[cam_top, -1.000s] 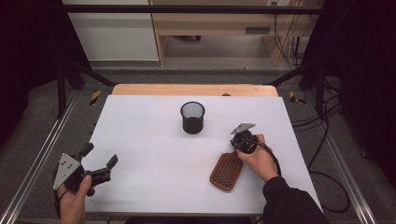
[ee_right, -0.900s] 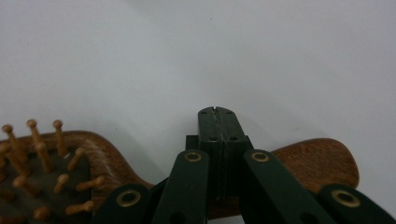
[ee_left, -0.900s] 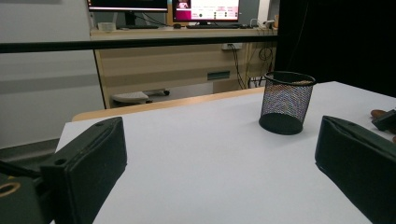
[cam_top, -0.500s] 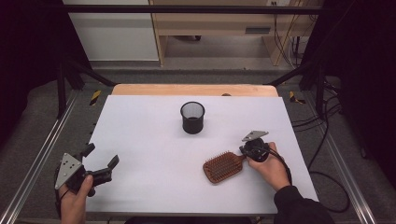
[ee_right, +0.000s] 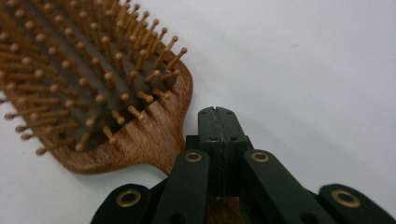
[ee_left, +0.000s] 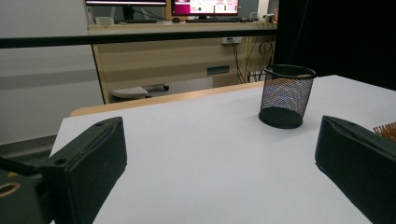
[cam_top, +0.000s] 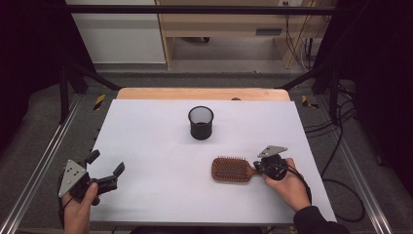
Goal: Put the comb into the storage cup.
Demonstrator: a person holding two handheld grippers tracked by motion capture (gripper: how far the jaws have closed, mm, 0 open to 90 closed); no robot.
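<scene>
Lying bristles-up on the white table (cam_top: 146,146), the wooden hairbrush (cam_top: 233,169) is sitting toward the person's right, a little nearer the person than the black mesh cup (cam_top: 200,122), which is standing upright near the middle of the table and well apart from it. The brush's oval head is pointing toward the table's middle, and its handle is running back to the right gripper (cam_top: 265,167), which the right hand (cam_top: 287,183) is holding low at the handle's end. In the right gripper view, the right gripper (ee_right: 217,112) is showing its jaws pressed flat together, pad against pad, lying over the brush's handle (ee_right: 159,140) just behind the head; the handle seems to be passing under them, though the jaws are hiding whether any part of it is being pinched. The bristle bed (ee_right: 79,70) is spreading out to the upper left of the closed tips. Over at the near left corner, the left hand (cam_top: 78,209) is holding the left gripper (cam_top: 104,168) just above the table edge, its jaws spread wide with nothing between them. In the left gripper view, the left gripper (ee_left: 219,154) is looking across bare table toward the mesh cup (ee_left: 286,95), and a corner of the brush's bristles (ee_left: 386,131) is peeking past its right-hand jaw
</scene>
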